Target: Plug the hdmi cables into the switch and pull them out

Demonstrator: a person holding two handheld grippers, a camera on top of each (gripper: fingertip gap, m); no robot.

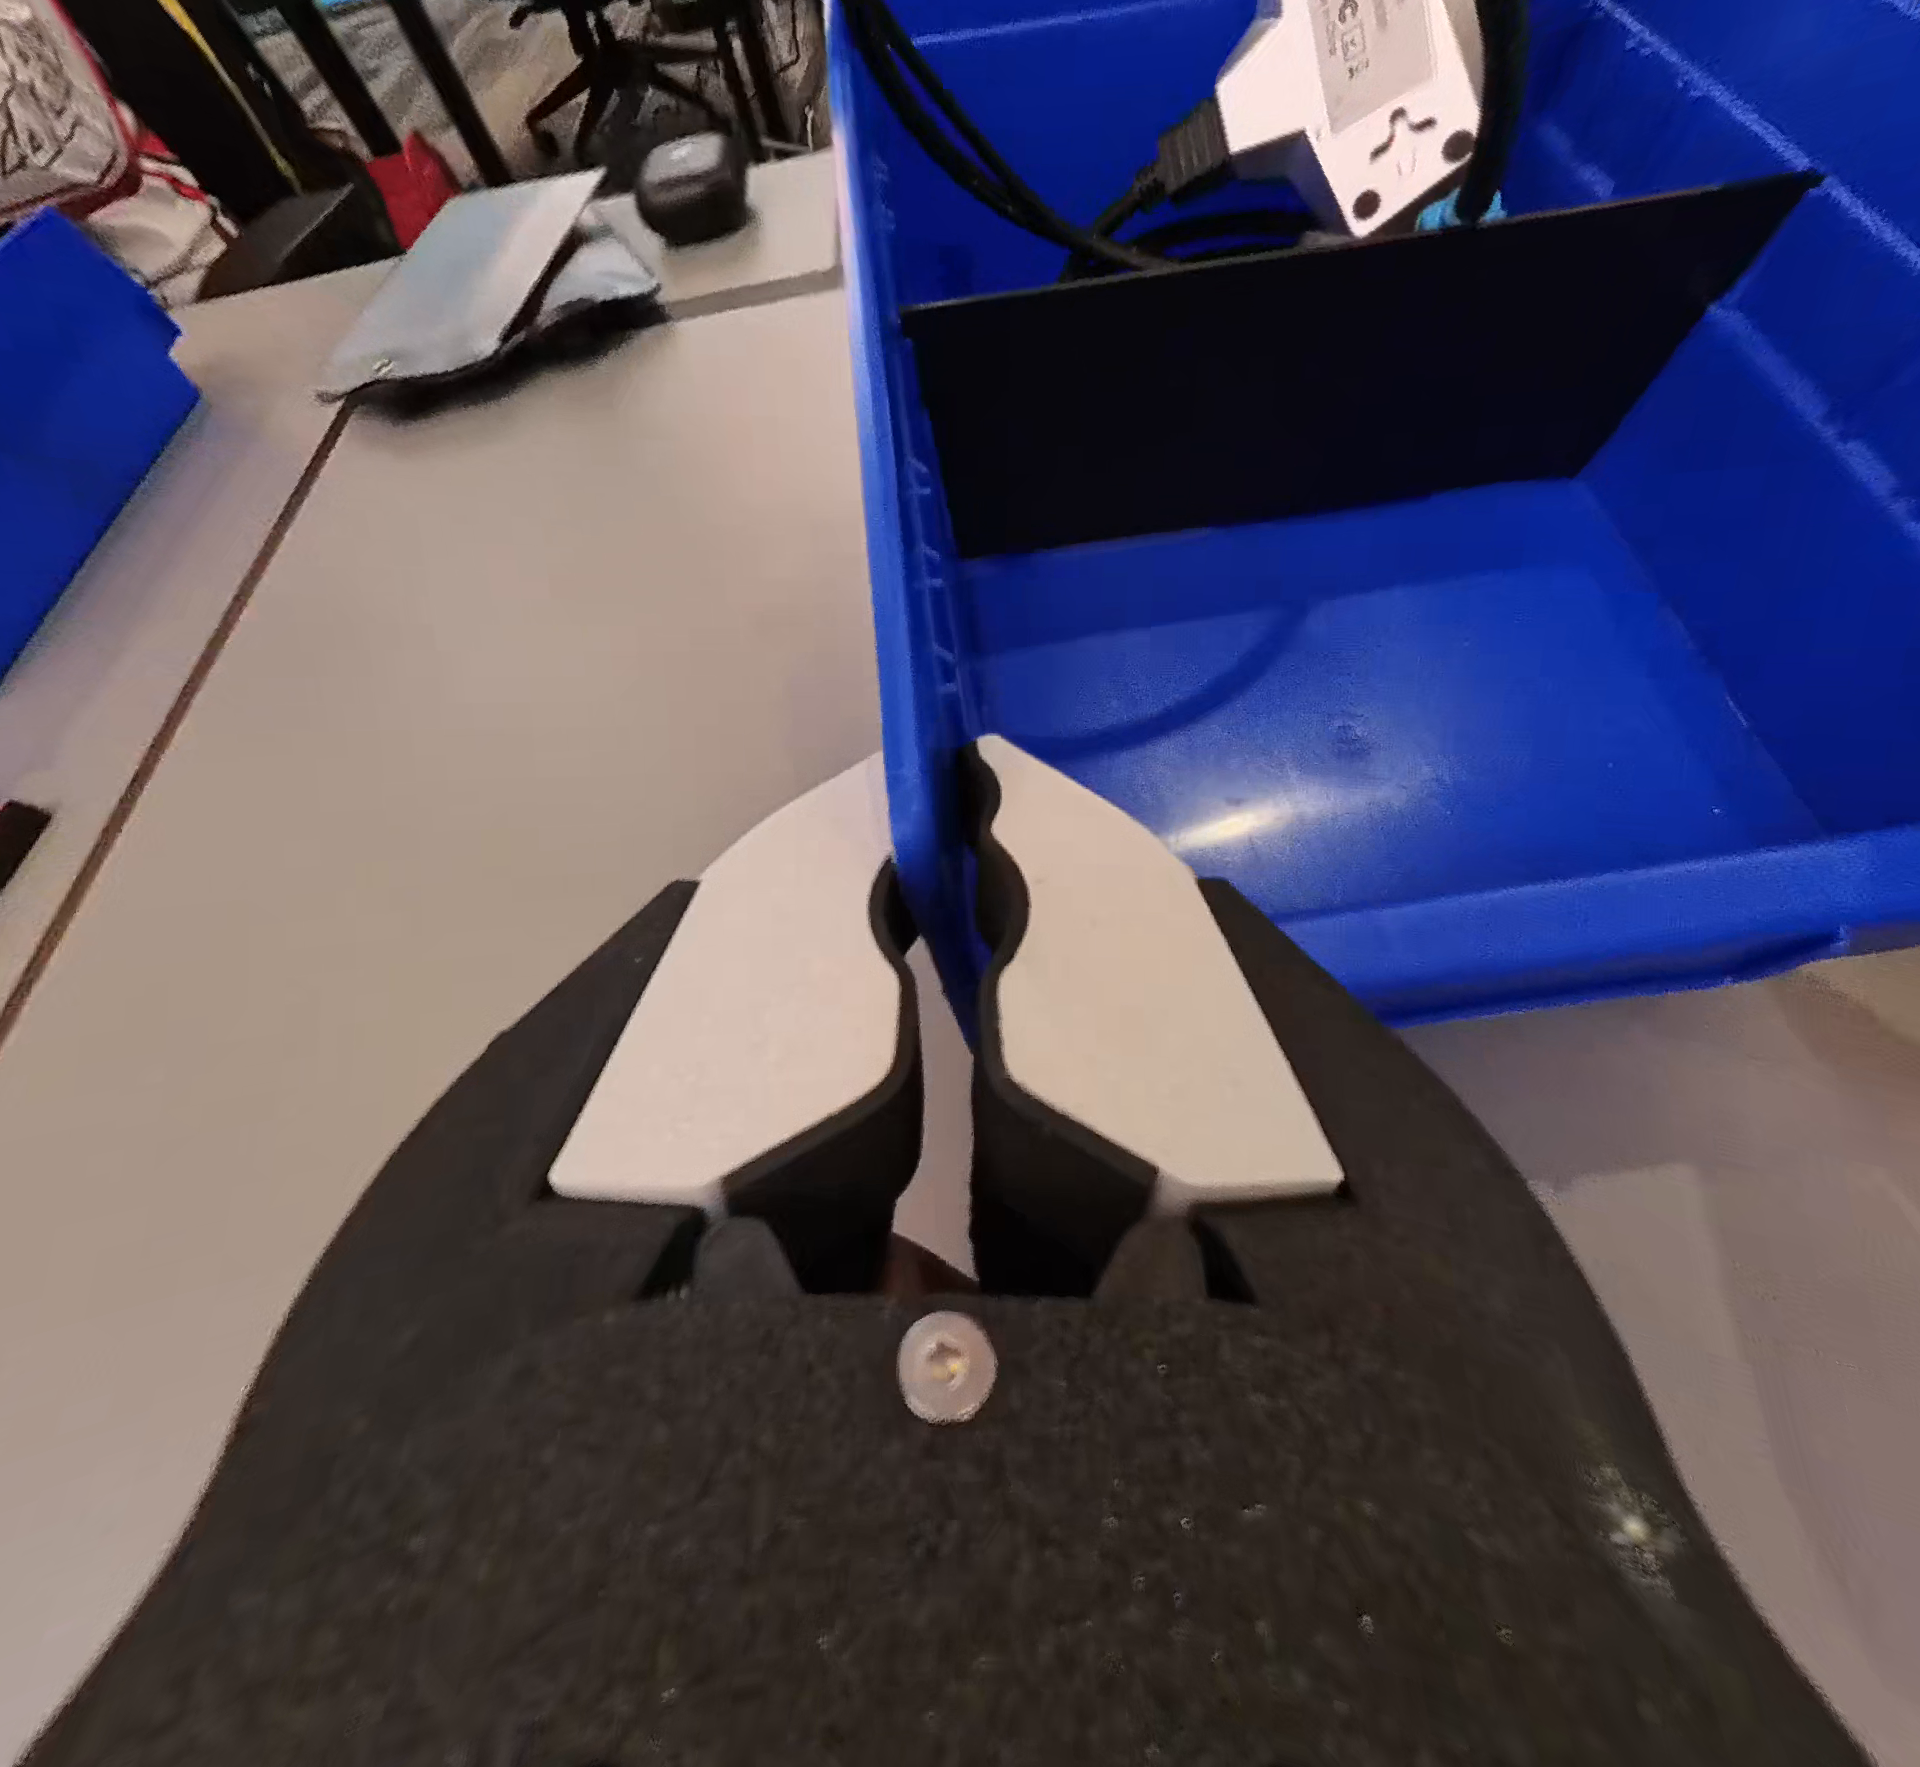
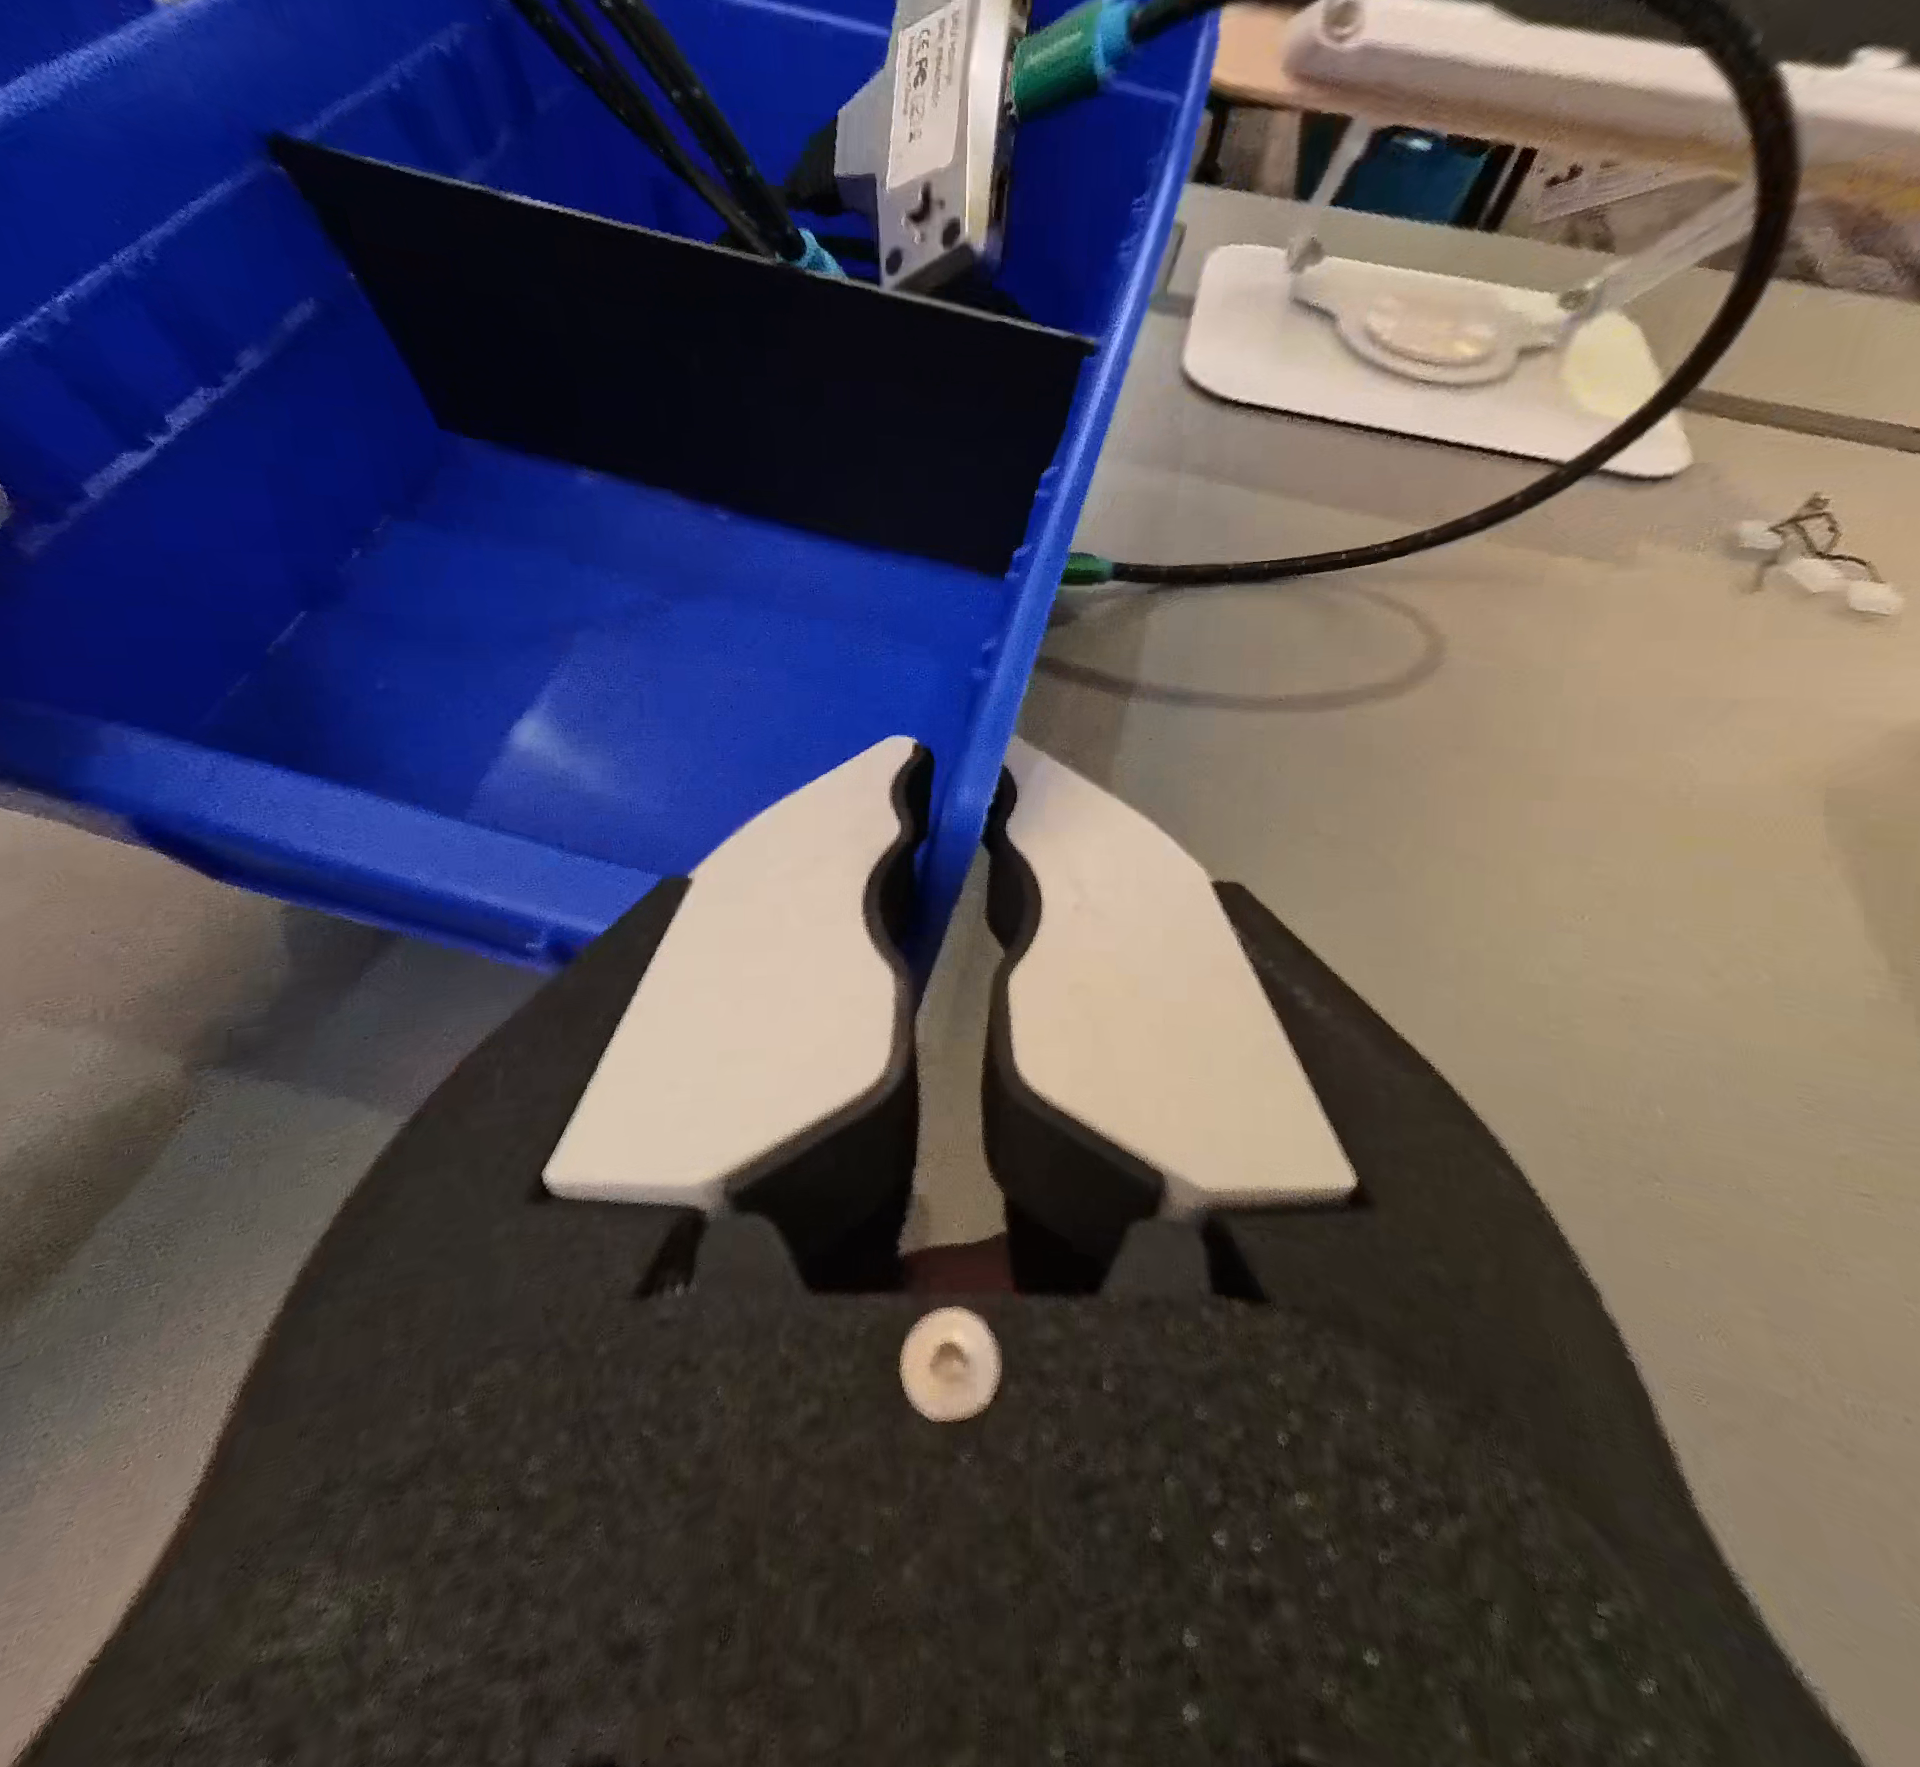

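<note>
Grey worktop [image 1: 436, 678] fills my left wrist view, with a seam line running down its left side and plenty of bare surface between that seam and the blue bin [image 1: 1455, 709]. My left gripper [image 1: 940, 844] has its jaws closed onto the bin's left wall near the front corner, one finger outside and one inside. A black divider [image 1: 1299, 398] splits the bin; the front compartment is bare, and behind the divider the switch [image 1: 1361, 44] leans upright, a silver box with a black cable [image 1: 935, 107] plugged into its lower end and looping over the far rim. Off the bin's left edge, toward the worktop's far edge, lie a grey pouch [image 1: 488, 304] and a small black device [image 1: 691, 190]; another blue bin [image 1: 73, 408] sits at the left edge. Turning to the right wrist view, my right gripper [image 2: 961, 824] is clamped on the same blue bin [image 2: 416, 574] at its right wall, near the front corner. Past the divider [image 2: 665, 387] the switch [image 2: 956, 86] stands tilted against the far wall with a green-ended hdmi cable [image 2: 1621, 159] plugged into its side, arcing out over the rim to the worktop [image 2: 1455, 886]. Right of the bin the surface is open up to a white lamp base [image 2: 1434, 367] and a few small white connectors [image 2: 1818, 564] near the right edge.
</note>
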